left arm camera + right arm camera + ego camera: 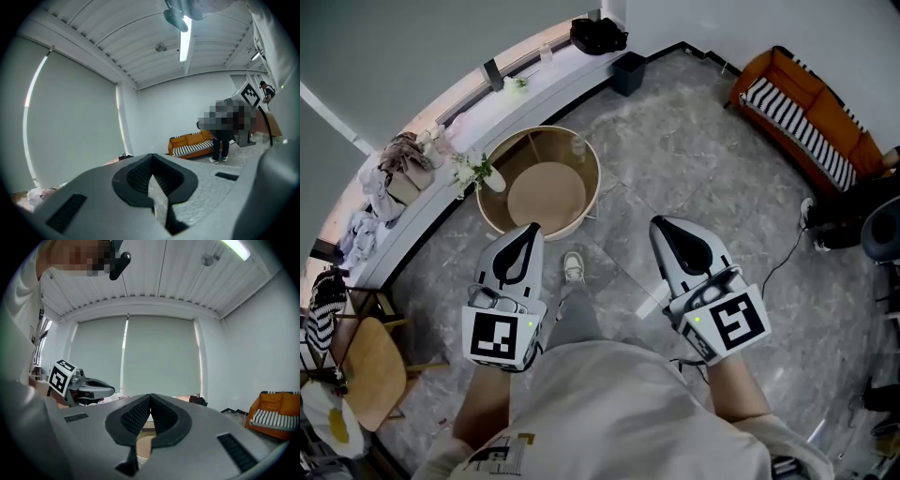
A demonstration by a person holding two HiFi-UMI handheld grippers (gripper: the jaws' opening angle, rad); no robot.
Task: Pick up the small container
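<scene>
A round wooden high-rimmed table (546,186) is standing on the grey marbled floor (675,150), just beside a curved white counter (502,108) that is carrying a black bag (598,36) and flowers (473,171). An orange sofa (806,117) is sitting against the wall, a person (224,145) standing near it

Both grippers (528,236) (667,228) level, closed, empty.

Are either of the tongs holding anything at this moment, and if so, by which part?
Nothing is held. The left tongs and the right tongs are both shut, with nothing between their jaws.
</scene>
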